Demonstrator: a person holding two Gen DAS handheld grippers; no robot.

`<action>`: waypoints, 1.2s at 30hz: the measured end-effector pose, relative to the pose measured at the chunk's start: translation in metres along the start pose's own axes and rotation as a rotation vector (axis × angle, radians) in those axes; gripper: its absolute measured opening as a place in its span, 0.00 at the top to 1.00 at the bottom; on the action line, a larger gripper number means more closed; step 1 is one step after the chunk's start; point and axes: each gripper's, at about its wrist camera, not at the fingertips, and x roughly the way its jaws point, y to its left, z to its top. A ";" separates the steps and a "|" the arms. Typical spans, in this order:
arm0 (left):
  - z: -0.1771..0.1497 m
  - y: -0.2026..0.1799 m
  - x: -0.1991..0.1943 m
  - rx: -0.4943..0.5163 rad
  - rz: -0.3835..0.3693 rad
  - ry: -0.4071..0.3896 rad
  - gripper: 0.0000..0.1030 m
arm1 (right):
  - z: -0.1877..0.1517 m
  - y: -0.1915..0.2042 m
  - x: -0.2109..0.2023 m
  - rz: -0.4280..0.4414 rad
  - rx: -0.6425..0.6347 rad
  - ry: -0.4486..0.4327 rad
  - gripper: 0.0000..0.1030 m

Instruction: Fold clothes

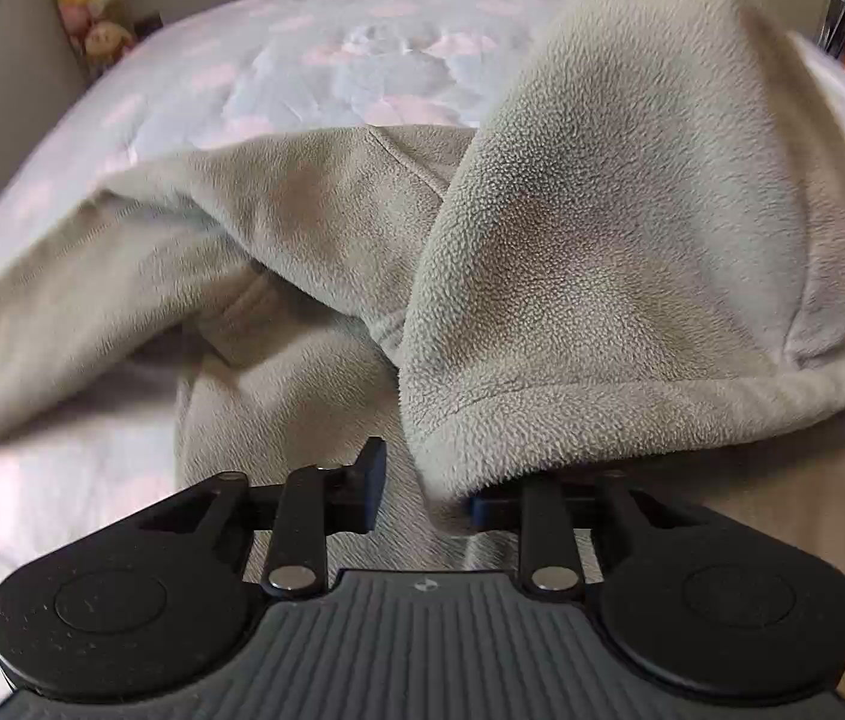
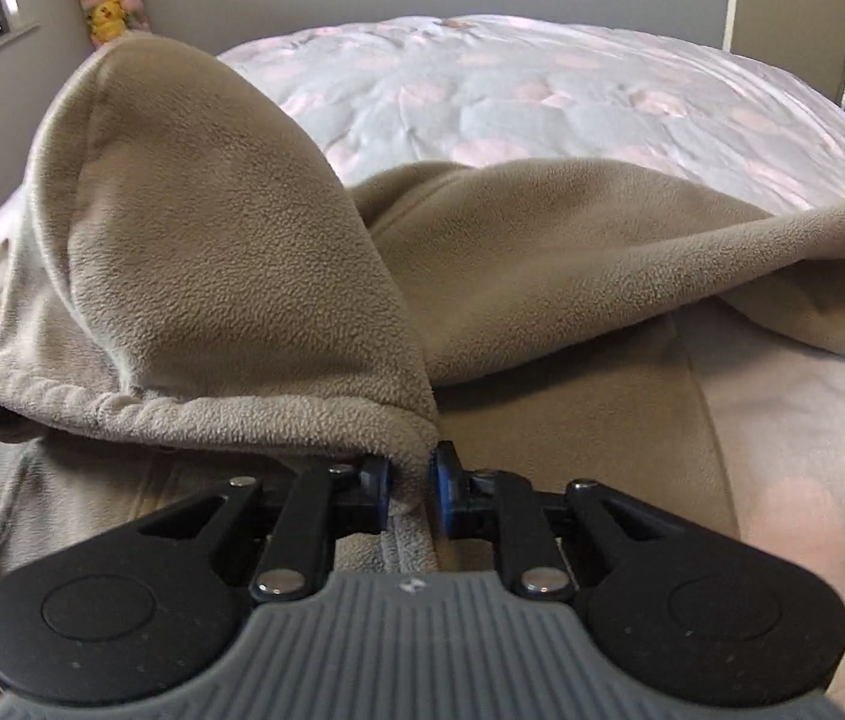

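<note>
Fleece garment (image 1: pixel 632 252), grey-beige, lies across the bed's pink-blotched duvet (image 1: pixel 314 54), its hemmed edge lifted into a tented flap at twelve o'clock of both claws. In the right wrist view the right gripper (image 2: pixel 409 489) is clamped on the hem's corner, blue pads pinching the cloth. In the left wrist view the left gripper (image 1: pixel 425 489) has hem cloth draped between its jaws, the three o'clock finger buried under it; whether it pinches I cannot tell. Judging by this, a fold-over is under way; next, both corners likely need carrying together toward twelve o'clock, kept taut and level.
</note>
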 end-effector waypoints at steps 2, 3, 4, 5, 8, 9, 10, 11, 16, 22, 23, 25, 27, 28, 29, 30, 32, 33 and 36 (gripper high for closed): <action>-0.001 0.010 -0.012 -0.059 -0.079 0.014 0.63 | -0.002 -0.005 -0.013 0.025 0.002 -0.001 0.59; -0.002 0.015 -0.020 -0.088 -0.118 0.018 0.59 | -0.003 -0.008 -0.020 0.043 0.006 0.008 0.56; -0.002 0.019 -0.027 -0.116 -0.157 0.023 0.58 | -0.005 -0.012 -0.026 0.064 0.012 0.016 0.56; -0.004 0.023 -0.034 -0.128 -0.191 0.023 0.58 | -0.005 -0.017 -0.032 0.086 0.017 0.022 0.55; -0.005 0.021 -0.054 -0.066 -0.282 0.049 0.48 | -0.004 -0.028 -0.049 0.129 0.026 0.011 0.52; -0.005 0.019 -0.060 -0.035 -0.313 0.063 0.44 | -0.003 -0.031 -0.054 0.141 0.029 0.003 0.50; -0.005 0.017 -0.066 -0.005 -0.343 0.077 0.42 | 0.001 -0.033 -0.057 0.149 0.034 -0.007 0.47; -0.006 0.013 -0.072 0.037 -0.336 0.075 0.42 | 0.004 -0.036 -0.060 0.157 0.039 -0.018 0.46; -0.004 0.006 -0.090 0.158 -0.252 -0.024 0.42 | 0.025 -0.043 -0.060 0.213 0.041 -0.054 0.41; 0.025 0.021 -0.076 0.139 -0.292 -0.158 0.38 | 0.048 -0.029 -0.044 0.280 -0.086 -0.063 0.29; 0.030 0.020 -0.069 0.140 -0.292 -0.161 0.38 | 0.054 -0.026 -0.037 0.291 -0.111 -0.063 0.27; 0.038 0.018 -0.055 0.153 -0.273 -0.164 0.38 | 0.063 -0.020 -0.026 0.311 -0.162 -0.068 0.23; 0.043 0.017 -0.035 0.161 -0.268 -0.162 0.38 | 0.071 -0.015 -0.015 0.328 -0.212 -0.072 0.23; 0.045 0.018 -0.028 0.157 -0.275 -0.159 0.38 | 0.075 -0.013 -0.009 0.337 -0.231 -0.073 0.23; 0.047 0.018 -0.018 0.150 -0.291 -0.152 0.38 | 0.078 -0.011 -0.001 0.349 -0.243 -0.074 0.23; 0.047 0.020 -0.011 0.140 -0.305 -0.144 0.38 | 0.082 -0.010 0.006 0.362 -0.255 -0.075 0.23; 0.048 0.022 0.001 0.121 -0.339 -0.133 0.44 | 0.089 -0.008 0.021 0.389 -0.257 -0.073 0.23; 0.049 0.023 0.006 0.112 -0.358 -0.129 0.51 | 0.092 -0.008 0.028 0.403 -0.255 -0.072 0.24; 0.052 0.026 0.010 0.072 -0.423 -0.130 0.82 | 0.097 -0.009 0.042 0.458 -0.217 -0.050 0.63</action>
